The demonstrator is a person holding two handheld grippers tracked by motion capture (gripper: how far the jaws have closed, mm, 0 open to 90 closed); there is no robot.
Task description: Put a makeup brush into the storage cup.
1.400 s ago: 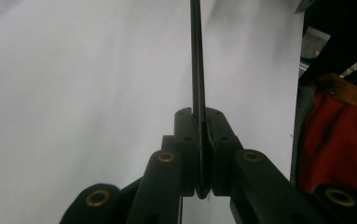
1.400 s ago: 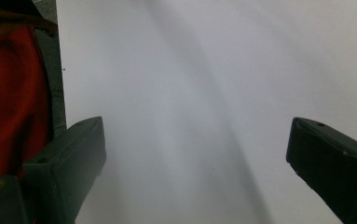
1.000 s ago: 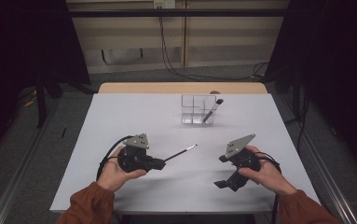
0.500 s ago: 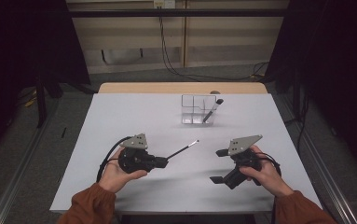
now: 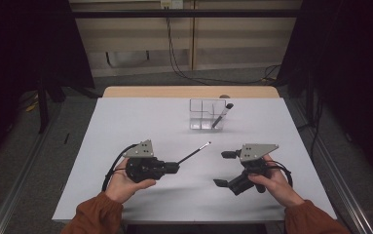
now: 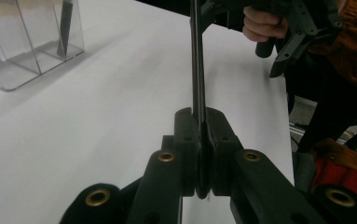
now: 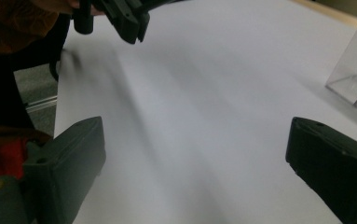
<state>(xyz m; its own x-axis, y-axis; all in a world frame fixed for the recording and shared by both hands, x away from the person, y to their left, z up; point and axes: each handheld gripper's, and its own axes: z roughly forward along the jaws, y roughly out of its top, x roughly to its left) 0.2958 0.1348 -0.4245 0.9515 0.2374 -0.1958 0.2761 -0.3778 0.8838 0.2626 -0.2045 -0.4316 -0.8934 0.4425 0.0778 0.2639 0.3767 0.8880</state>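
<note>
Pen (image 5: 195, 154) clamped by its rear end in left hand-held gripper (image 5: 176, 168), raised over tabletop (image 5: 125, 122) centre, tip toward far right corner. Right hand-held gripper (image 5: 224, 168) near front right edge, jaws wide apart, empty. Clear organizer (image 5: 207, 115) by far edge holds second pen (image 5: 221, 116).

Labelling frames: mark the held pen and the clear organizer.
pen (image 5: 195, 153), high view, mid-shaft beyond the jaws.
clear organizer (image 5: 201, 125), high view, front wall.

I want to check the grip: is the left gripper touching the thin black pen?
Touching. In the left gripper view the left gripper has its jaws closed on the pen, with both pads pressed against its shaft.
</note>
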